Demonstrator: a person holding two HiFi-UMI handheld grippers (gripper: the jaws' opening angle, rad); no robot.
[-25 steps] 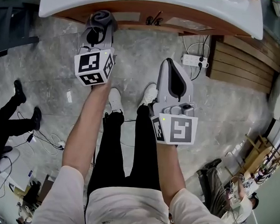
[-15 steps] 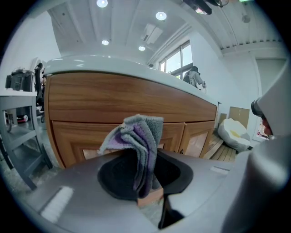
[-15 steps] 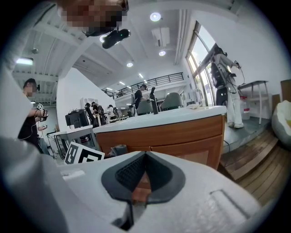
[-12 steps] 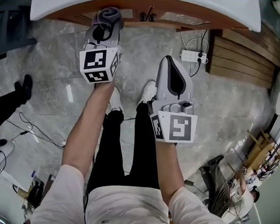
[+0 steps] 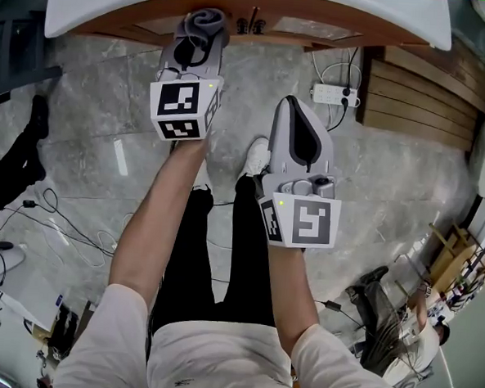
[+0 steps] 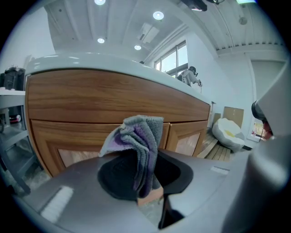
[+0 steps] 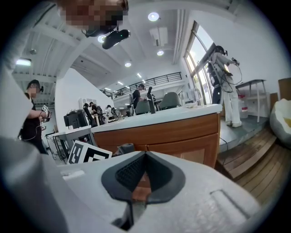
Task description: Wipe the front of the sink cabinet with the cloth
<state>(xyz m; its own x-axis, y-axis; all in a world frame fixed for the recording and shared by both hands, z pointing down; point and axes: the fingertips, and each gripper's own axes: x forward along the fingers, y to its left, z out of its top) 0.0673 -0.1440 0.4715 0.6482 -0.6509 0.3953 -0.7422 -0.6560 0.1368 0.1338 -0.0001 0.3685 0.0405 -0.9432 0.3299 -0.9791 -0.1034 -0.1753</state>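
Observation:
The wooden sink cabinet (image 5: 236,23) runs along the top of the head view under a white counter (image 5: 99,0). My left gripper (image 5: 202,29) is shut on a bunched grey and purple cloth (image 5: 206,19), held close against the cabinet front near its handles (image 5: 255,22). In the left gripper view the cloth (image 6: 138,145) rises from my left gripper (image 6: 146,184), with the cabinet's wood panels (image 6: 91,102) just behind. My right gripper (image 5: 300,123) hangs lower, away from the cabinet, shut with nothing in it. In the right gripper view the right gripper (image 7: 136,182) faces the cabinet (image 7: 182,132).
A white power strip (image 5: 332,96) with cables lies on the grey stone floor right of the cabinet, next to a stepped wooden platform (image 5: 421,93). Cables trail over the floor at the left (image 5: 68,228). Other people stand or sit at both edges.
My left gripper with the cloth has moved right and up along the cabinet front, closer to the handles. The right gripper has stayed almost still.

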